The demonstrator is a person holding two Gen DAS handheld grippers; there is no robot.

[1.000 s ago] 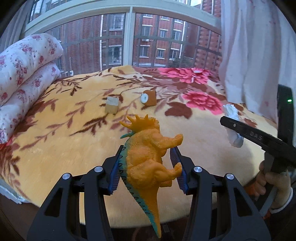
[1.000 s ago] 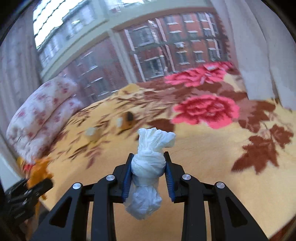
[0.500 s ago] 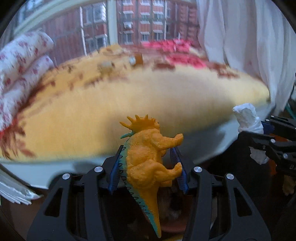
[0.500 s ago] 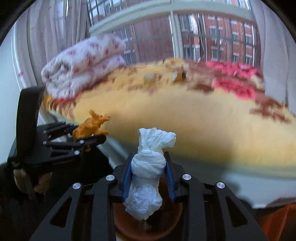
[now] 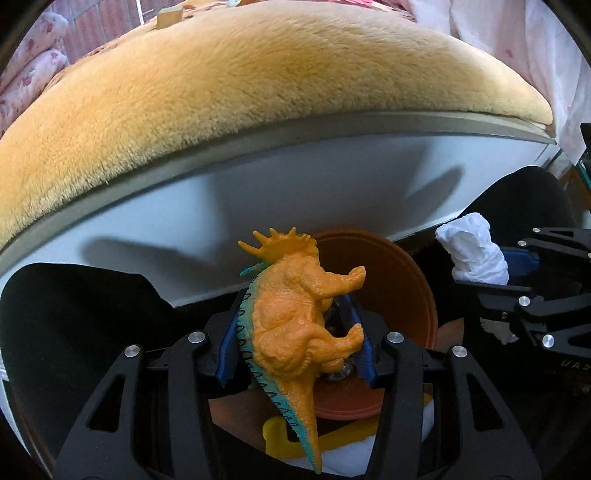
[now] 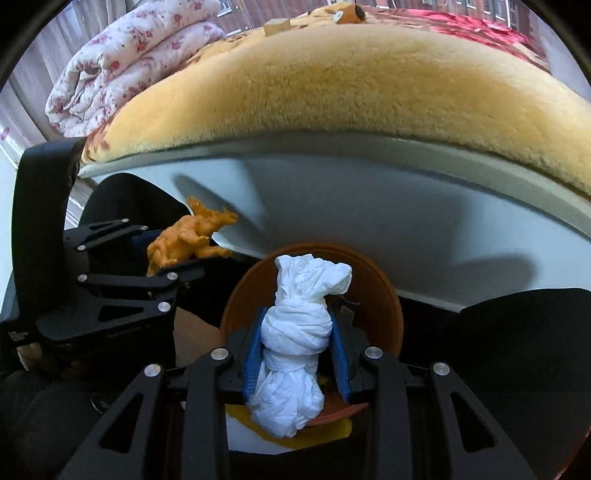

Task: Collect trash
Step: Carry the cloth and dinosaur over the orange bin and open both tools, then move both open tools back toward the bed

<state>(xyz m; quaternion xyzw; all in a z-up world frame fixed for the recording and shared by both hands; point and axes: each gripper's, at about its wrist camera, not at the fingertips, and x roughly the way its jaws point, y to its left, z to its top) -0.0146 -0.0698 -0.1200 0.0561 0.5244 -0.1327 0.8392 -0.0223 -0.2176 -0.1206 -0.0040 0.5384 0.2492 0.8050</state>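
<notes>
Your left gripper (image 5: 295,339) is closed on the orange toy dinosaur (image 5: 295,317), its blue pads pressed to the toy's flanks, head up and tail hanging below the fingers. It sits low beside the bed (image 5: 229,85), just in front of the brown round bin (image 5: 399,280) on the floor. To the right, your right gripper (image 6: 297,354) is clamped around the twisted white tissue wad (image 6: 299,343), which stands upright between the pads directly over the same bin's (image 6: 384,302) opening.

By the look of it, you are mid-task: two pieces are picked up and carried to the bin, but neither is dropped yet. Opening both grippers over the bin seems to be the next step.

Inside the bin, little can be made out; something small and shiny shows behind the dinosaur's legs, but you cannot tell what it is. A yellow item (image 5: 280,435) lies on the floor just in front of the bin.

Still left on the bed's far side are a small tan block (image 6: 277,25) and a brown cylinder (image 6: 347,15), so another trip looks likely.
</notes>
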